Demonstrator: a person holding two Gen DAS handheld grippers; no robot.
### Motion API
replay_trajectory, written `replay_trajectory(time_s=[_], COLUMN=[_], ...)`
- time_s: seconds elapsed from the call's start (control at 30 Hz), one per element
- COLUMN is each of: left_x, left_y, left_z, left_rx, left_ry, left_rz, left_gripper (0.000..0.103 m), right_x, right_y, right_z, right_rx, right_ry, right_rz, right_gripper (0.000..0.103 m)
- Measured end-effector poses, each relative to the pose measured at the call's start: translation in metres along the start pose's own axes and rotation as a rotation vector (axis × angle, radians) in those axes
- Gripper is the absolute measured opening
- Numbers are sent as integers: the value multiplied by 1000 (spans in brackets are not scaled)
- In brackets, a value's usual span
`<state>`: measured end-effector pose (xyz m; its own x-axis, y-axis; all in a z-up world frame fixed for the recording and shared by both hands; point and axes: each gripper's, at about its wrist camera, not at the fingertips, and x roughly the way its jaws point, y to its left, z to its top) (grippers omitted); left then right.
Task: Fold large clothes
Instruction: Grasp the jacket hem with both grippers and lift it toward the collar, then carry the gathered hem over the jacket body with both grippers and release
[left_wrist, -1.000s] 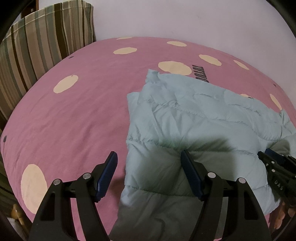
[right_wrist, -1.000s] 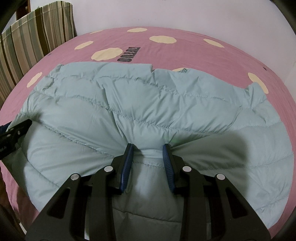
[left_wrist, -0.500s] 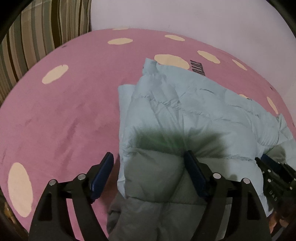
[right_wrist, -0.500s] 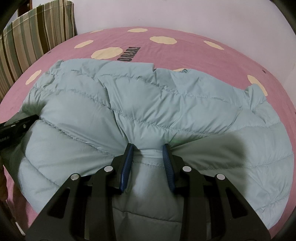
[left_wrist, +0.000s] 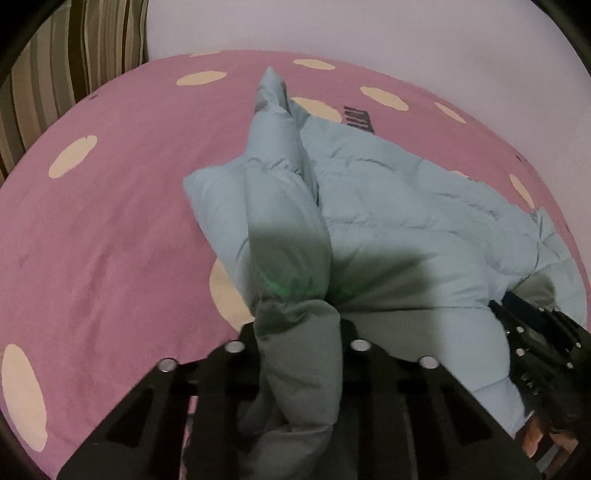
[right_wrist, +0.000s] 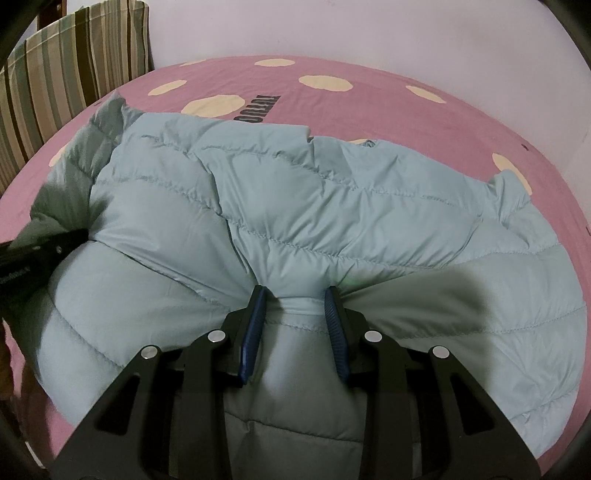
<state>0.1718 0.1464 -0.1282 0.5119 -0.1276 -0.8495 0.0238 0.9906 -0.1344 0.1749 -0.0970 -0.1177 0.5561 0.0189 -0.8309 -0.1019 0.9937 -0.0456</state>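
Pale blue quilted puffer jacket gripped at two points on the bed, fold barely begun.

The jacket lay spread, puffy and rumpled, across the pink bedsheet with cream spots, and no neat fold showed, so most of the work seemed left to do (the sleeves and body were not yet squared up). The left hand-held gripper had just been closing, and its jaws were clamped on a bunched ridge of the jacket's left edge, which rose in a peak ahead of it. The right hand-held gripper was pinched on a narrow tuck of the near hem, blue pads pressing each side. Both pointed steeply down at the bed, side by side, with a striped cushion beyond.
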Motion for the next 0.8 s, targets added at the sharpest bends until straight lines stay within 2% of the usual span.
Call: replay_trajectory(time_s=[0.1,0.43,0.53,0.57,0.7,0.8], left_x=[-11,-68,-85,-92,-104,-108], left_y=[-5,-46,-63,-71,-103,-133], left_z=[1,12,16,17,20,21], left_rx=[7,87,116,127,178,226], left_ry=[-24,-146,-177,-188,-217,-234], left_rz=[16,100,111,112,129,137], left_gripper=[12,11,11,11,11,11], right_x=[0,-7,-18,-24,-47,-63], right_y=[0,-2,-9,-15,-38,-71], right_z=[-1,1,0,0,-2,-7], right_rx=[2,-10,-6,5,22,61], right_ry=[-1,-32,-50,-61,-110,-126], right_rz=[1,-3,6,7,-28,-61], right_gripper=[33,33,41,45,45,48])
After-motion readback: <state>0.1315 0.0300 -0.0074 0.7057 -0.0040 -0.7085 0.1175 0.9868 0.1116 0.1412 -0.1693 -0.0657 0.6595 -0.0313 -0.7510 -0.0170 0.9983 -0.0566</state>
